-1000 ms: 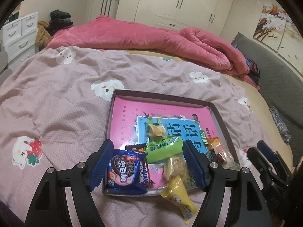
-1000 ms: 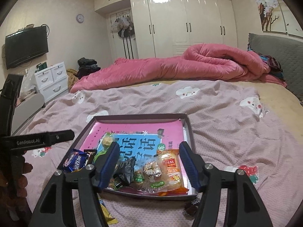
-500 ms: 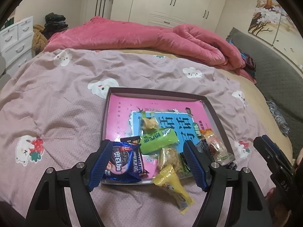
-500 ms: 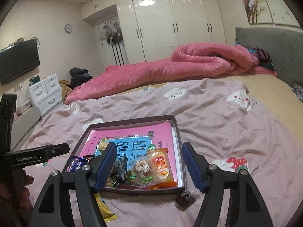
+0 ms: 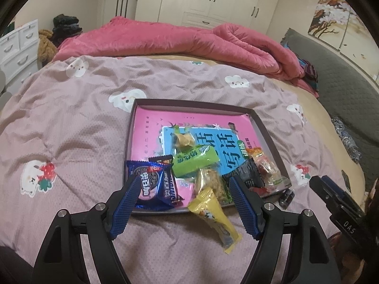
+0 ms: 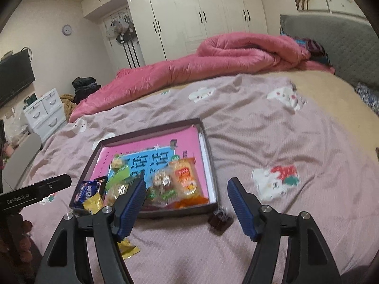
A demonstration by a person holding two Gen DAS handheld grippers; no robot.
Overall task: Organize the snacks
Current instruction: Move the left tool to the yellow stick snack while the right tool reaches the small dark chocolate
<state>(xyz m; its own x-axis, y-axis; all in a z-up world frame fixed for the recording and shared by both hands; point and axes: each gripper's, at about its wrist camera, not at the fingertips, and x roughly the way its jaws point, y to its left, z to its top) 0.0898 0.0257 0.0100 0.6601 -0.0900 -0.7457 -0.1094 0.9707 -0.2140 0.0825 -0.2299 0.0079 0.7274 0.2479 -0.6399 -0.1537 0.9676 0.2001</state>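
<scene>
The shallow tray [image 5: 268,139] sits mid-frame on the bed [image 5: 78,127], with snack packets crowding its near end. A yellow packet [image 5: 214,215] hangs over the near rim. The left hand-held gripper [image 5: 183,209] stands wide, empty, around it. The right hand-held gripper [image 6: 187,209] is likewise spread and empty, a small dark packet [image 6: 220,219] lying on the bedspread between its fingers.

a home bedroom: bed [image 6: 260,123], pink quilt [image 6: 213,59] (rumpled), white wardrobes [image 6: 201,16].
</scene>
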